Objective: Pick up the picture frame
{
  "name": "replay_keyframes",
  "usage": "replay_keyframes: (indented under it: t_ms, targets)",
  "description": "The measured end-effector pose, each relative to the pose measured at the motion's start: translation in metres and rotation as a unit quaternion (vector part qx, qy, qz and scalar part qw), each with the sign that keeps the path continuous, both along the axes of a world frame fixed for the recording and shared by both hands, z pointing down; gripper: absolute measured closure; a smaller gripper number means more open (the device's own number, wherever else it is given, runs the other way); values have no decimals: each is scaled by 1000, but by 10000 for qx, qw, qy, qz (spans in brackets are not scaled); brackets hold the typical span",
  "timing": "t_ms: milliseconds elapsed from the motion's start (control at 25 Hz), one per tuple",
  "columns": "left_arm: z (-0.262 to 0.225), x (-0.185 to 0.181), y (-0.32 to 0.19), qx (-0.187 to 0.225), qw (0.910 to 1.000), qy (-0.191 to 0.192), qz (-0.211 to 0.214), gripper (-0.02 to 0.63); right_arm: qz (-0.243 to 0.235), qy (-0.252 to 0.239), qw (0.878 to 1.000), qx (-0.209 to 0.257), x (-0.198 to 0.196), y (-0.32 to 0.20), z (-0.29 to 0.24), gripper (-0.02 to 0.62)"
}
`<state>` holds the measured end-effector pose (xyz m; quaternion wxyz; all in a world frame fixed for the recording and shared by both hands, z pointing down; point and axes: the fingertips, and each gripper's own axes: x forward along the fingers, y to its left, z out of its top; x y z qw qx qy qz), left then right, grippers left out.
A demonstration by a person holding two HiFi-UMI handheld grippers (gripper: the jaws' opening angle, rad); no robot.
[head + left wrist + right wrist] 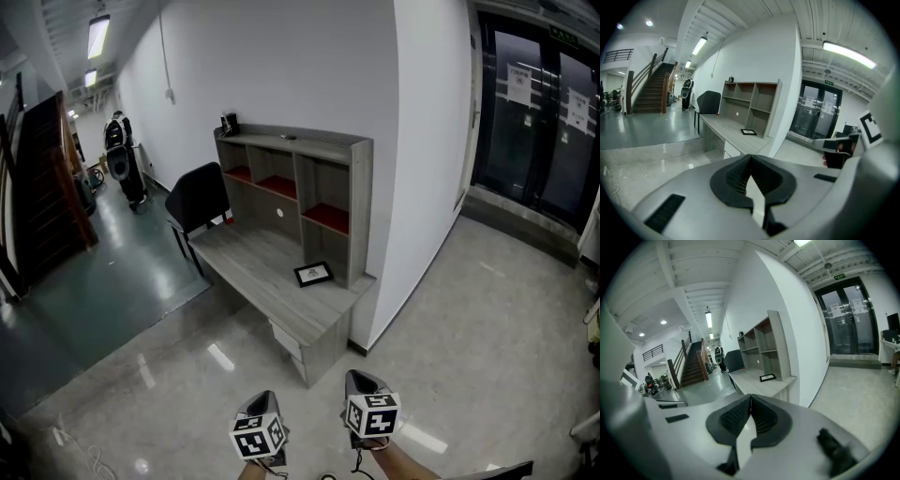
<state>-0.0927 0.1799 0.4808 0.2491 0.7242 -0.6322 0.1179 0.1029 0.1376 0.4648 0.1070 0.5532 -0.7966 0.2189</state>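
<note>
The picture frame [313,274] lies flat on the grey wooden desk [246,265], toward the desk's end nearest the white wall corner, just in front of the lowest right compartment of the shelf unit [361,202] that stands on the desk; it has a dark border and a pale middle. Nothing touches it.

Both grippers are held low at the person's front, well apart from the desk, with pale glossy floor [441,319] between them and it. The left gripper [264,401] has its 2 jaws pressed together with nothing between them; its own view shows the ridged pads meeting at the tips. The right gripper [361,382] is the same, jaws closed on each other and empty. The 2 sit side by side, each with its marker cube facing up; both point toward the desk.

A black chair [199,199] stands at the desk's far end; several shelf compartments have red floors; a small dark object [229,123] sits on top of the unit. Dark glass doors [534,131] are off to the right; a wooden staircase [651,91] rises at the left.
</note>
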Motion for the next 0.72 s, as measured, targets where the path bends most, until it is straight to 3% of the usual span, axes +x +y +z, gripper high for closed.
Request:
replay_keyframes:
  t_ms: [720]
  targets:
    - [8,6,-49,-32,9999,-124,45,594,8,-13,10000,-69,13,-55,7,563]
